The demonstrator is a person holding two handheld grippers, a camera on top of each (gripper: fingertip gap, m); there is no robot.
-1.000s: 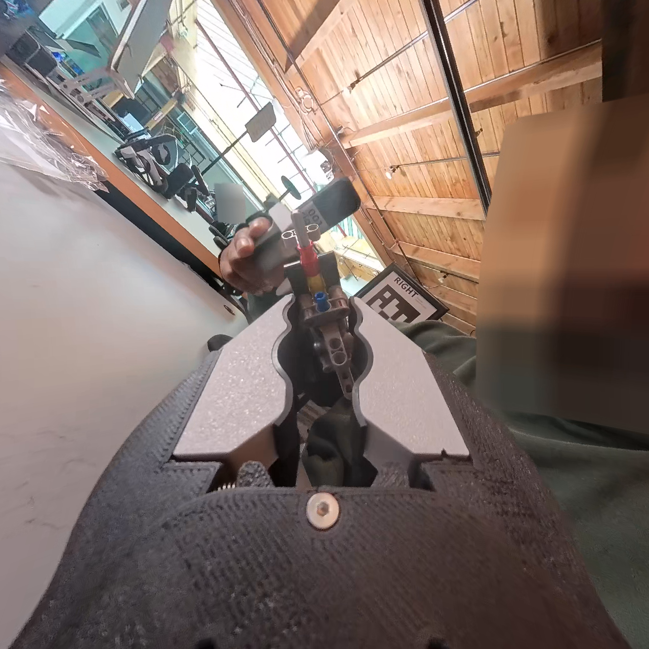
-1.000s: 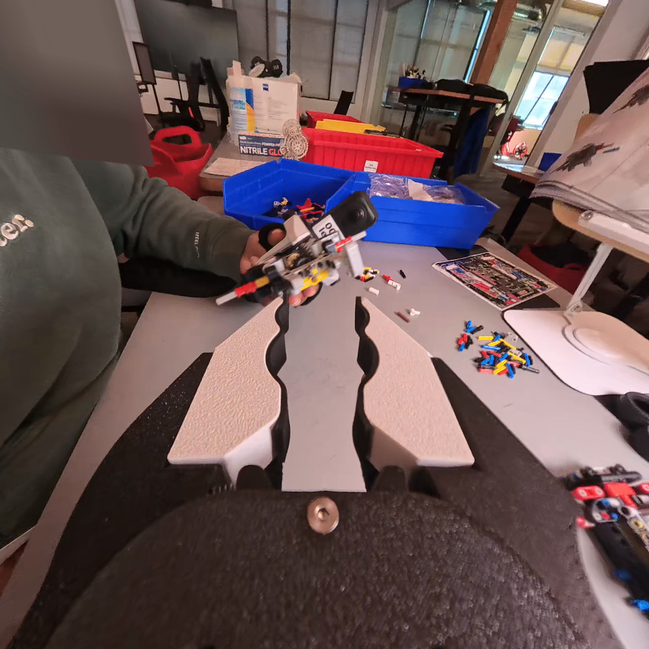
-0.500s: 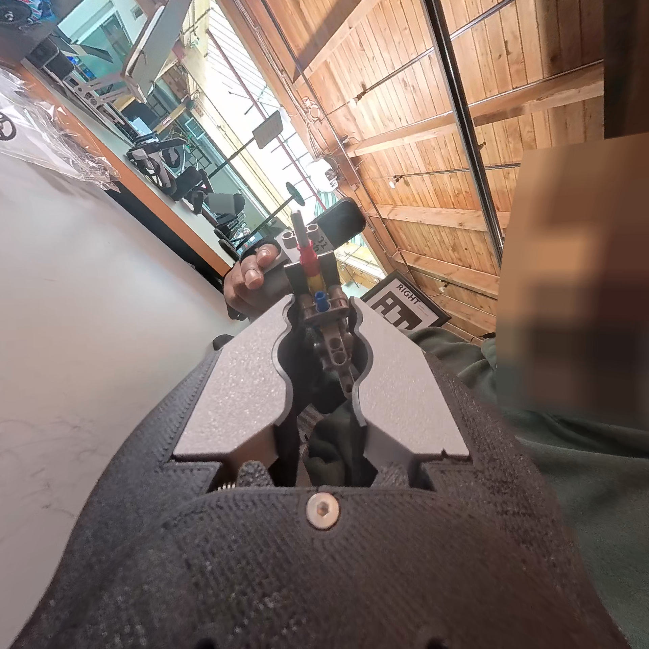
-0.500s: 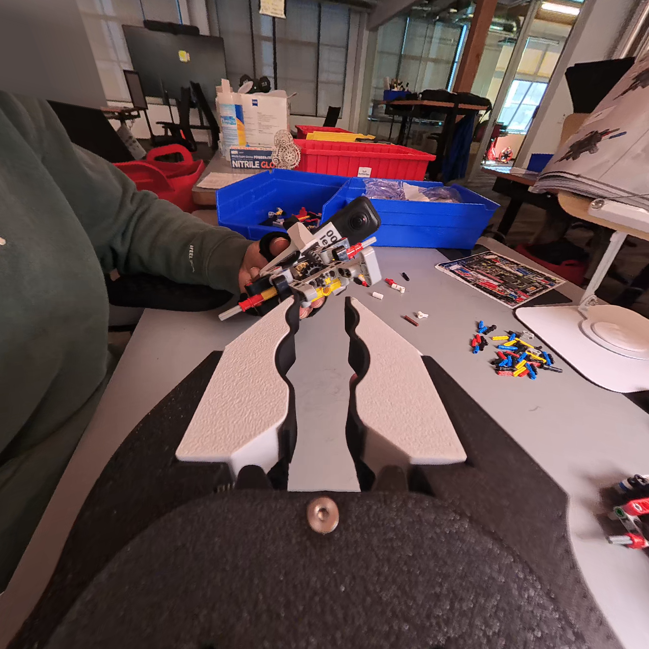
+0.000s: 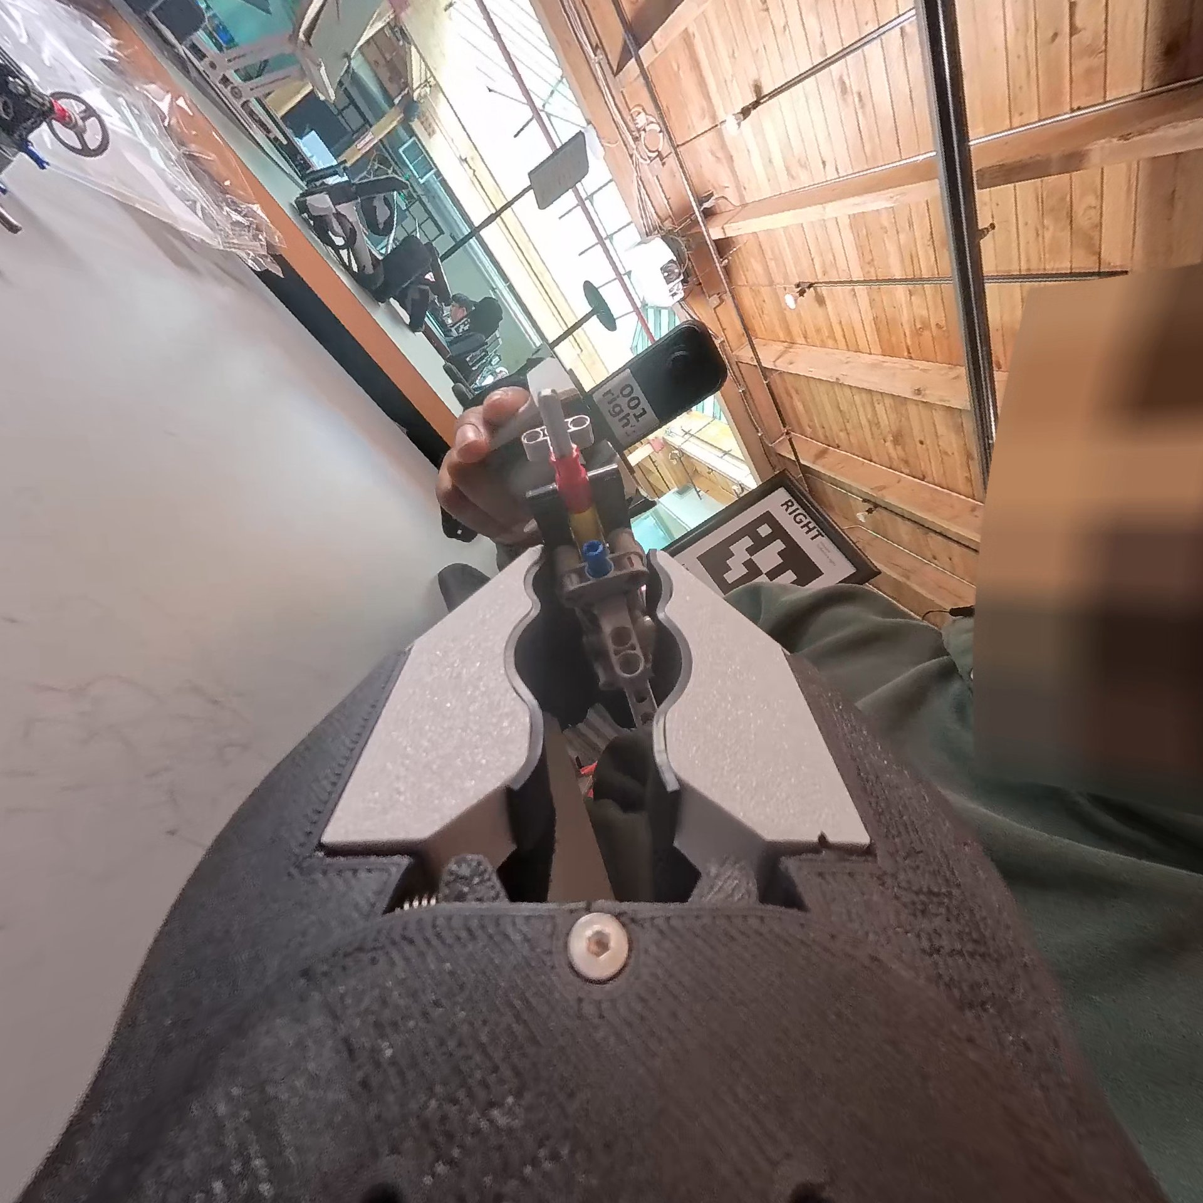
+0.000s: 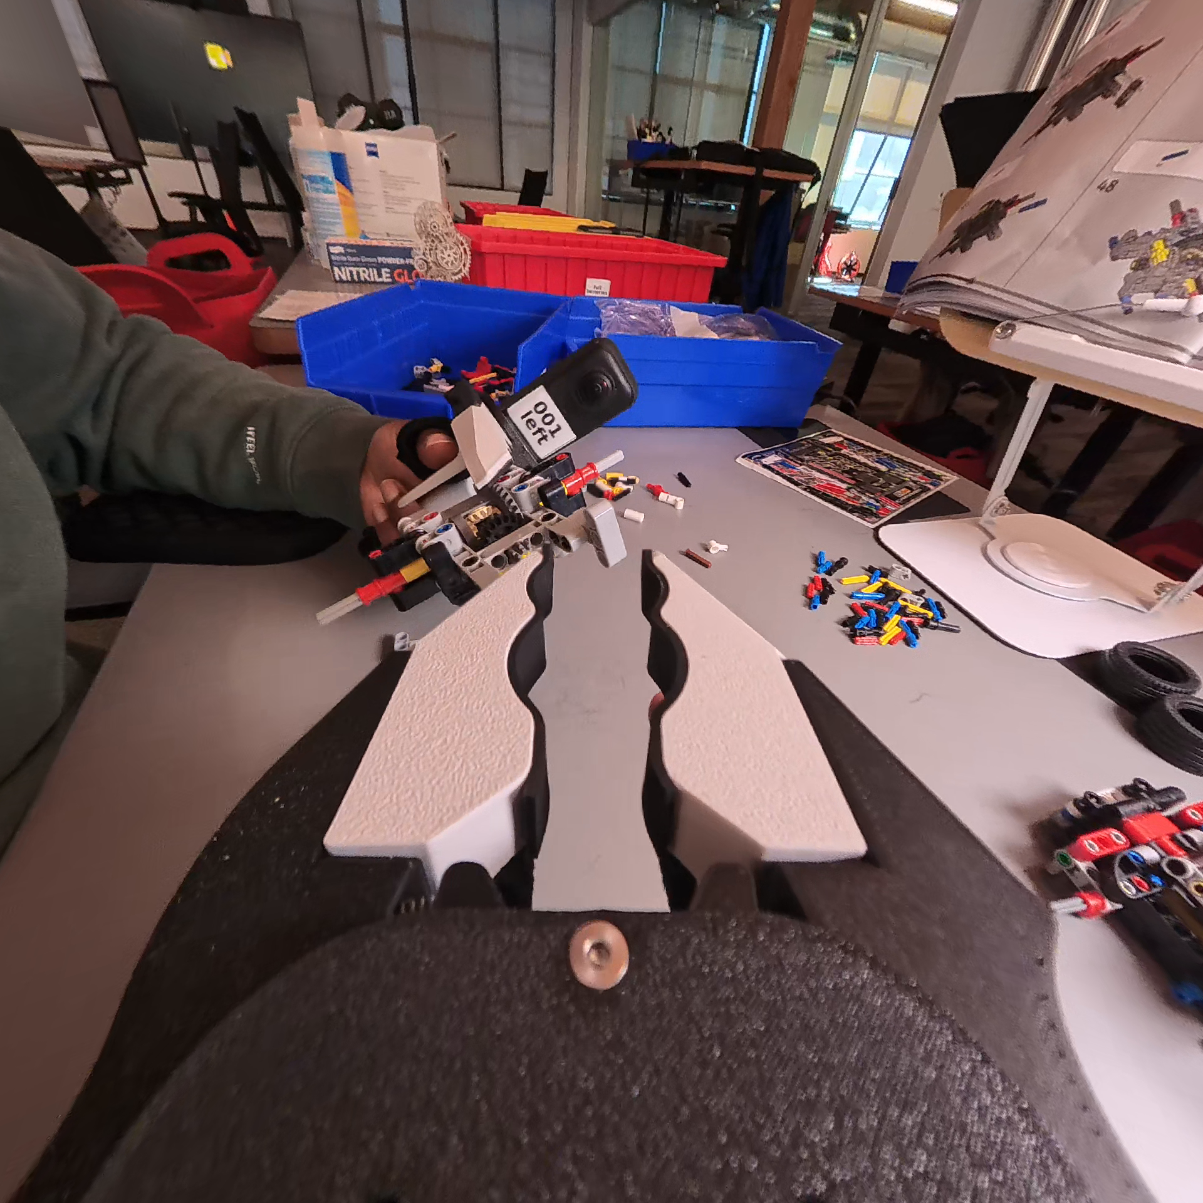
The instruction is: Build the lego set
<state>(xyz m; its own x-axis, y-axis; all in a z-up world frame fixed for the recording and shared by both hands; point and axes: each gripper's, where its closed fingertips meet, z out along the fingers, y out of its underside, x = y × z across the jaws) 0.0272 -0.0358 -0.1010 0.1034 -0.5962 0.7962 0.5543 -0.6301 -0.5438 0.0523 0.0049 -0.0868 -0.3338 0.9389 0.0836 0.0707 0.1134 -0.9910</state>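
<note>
Left hand-held gripper [image 5: 595, 573] clamps the grey-and-black toy-brick gear assembly with red-yellow axles [image 6: 495, 527] aloft over the grey tabletop [image 6: 748, 651]; right hand-held gripper [image 6: 595, 566], jaws part-open and empty, sits just beside its grey end plate, so steady alignment seems advisable.

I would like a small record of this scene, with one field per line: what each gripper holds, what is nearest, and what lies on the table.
Left gripper: shut on grey toy-brick gear assembly with red-and-yellow axles, held above the table
Right gripper: open, nothing between its fingers
Nearest to right gripper: the assembly's light grey end block, just ahead of its left fingertip
Grey table: pile of small blue, red, yellow and black pins; printed sticker sheet; black rubber tyres
Behind: two blue plastic bins, red bin
</note>
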